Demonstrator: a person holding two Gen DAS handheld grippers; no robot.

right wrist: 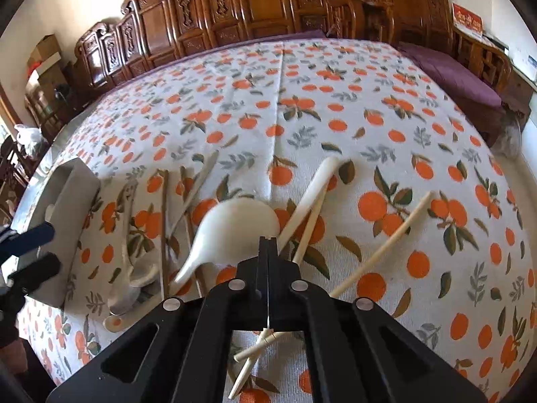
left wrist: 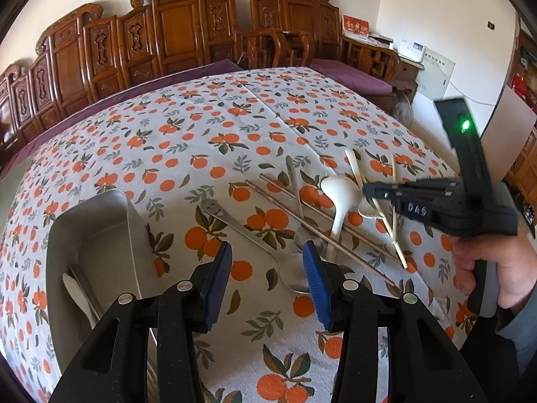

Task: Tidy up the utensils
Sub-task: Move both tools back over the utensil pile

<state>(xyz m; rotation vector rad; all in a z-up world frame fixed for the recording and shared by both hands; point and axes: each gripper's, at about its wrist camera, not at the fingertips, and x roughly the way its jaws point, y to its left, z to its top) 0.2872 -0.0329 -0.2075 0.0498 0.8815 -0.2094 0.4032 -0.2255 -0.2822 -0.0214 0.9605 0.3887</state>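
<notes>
Loose utensils lie on the orange-print tablecloth: a white ladle (left wrist: 339, 198) (right wrist: 235, 228), a steel spoon (left wrist: 255, 235), brown chopsticks (left wrist: 322, 225), pale chopsticks (right wrist: 379, 245) and a white spoon (right wrist: 312, 198). A grey metal tray (left wrist: 90, 235) at the left holds a white utensil (left wrist: 79, 297). My left gripper (left wrist: 266, 268) is open and empty, low over the steel spoon's bowl, beside the tray. My right gripper (right wrist: 267, 245) is shut with nothing visible between its fingers, above the ladle and pale chopsticks; it shows in the left wrist view (left wrist: 372, 191).
Carved wooden chairs (left wrist: 174, 30) and purple cushions (left wrist: 349, 77) line the table's far side. The tray also shows at the left edge of the right wrist view (right wrist: 63, 201). Bare cloth stretches across the far half of the table (right wrist: 302, 100).
</notes>
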